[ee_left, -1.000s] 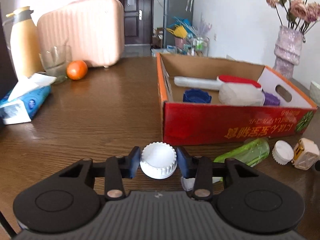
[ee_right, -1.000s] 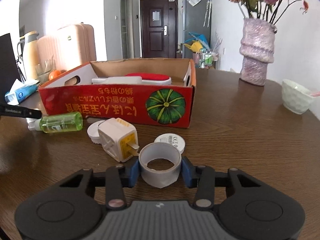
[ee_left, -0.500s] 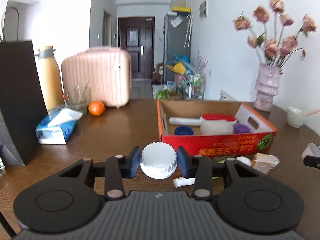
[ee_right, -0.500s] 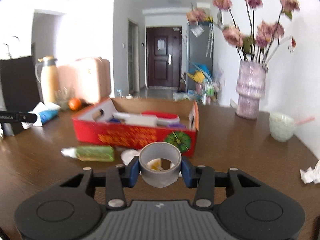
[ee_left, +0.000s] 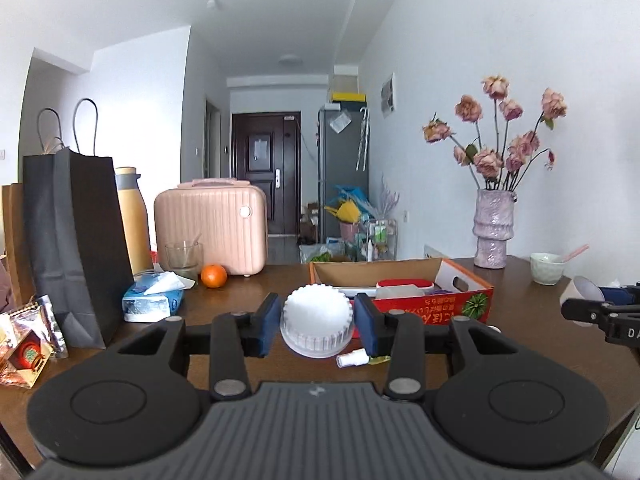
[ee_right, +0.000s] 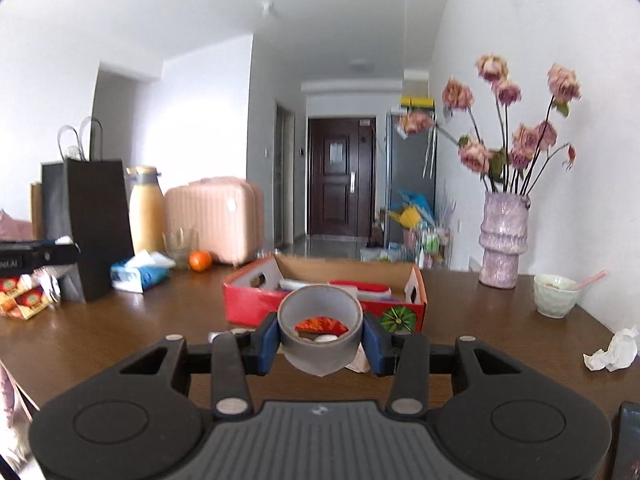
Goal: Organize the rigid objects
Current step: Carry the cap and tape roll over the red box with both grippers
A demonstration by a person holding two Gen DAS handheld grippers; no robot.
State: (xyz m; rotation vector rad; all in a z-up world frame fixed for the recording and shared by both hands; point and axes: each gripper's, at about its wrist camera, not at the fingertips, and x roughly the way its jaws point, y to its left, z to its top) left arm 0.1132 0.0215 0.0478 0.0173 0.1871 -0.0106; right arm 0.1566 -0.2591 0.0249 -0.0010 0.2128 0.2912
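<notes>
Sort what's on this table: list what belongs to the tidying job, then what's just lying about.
Job: white ribbed cap in left tool; grey tape roll in right tool; red cardboard box; spray bottle.

Lying about: orange, tissue pack, vase, bowl, black bag.

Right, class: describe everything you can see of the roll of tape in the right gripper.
The roll of tape is a grey ring, dull and plastic-looking, with a wide open core through which the red box shows. It sits clamped between the right gripper's blue pads, hole facing the camera and tipped slightly up, lifted clear of the table.
</notes>
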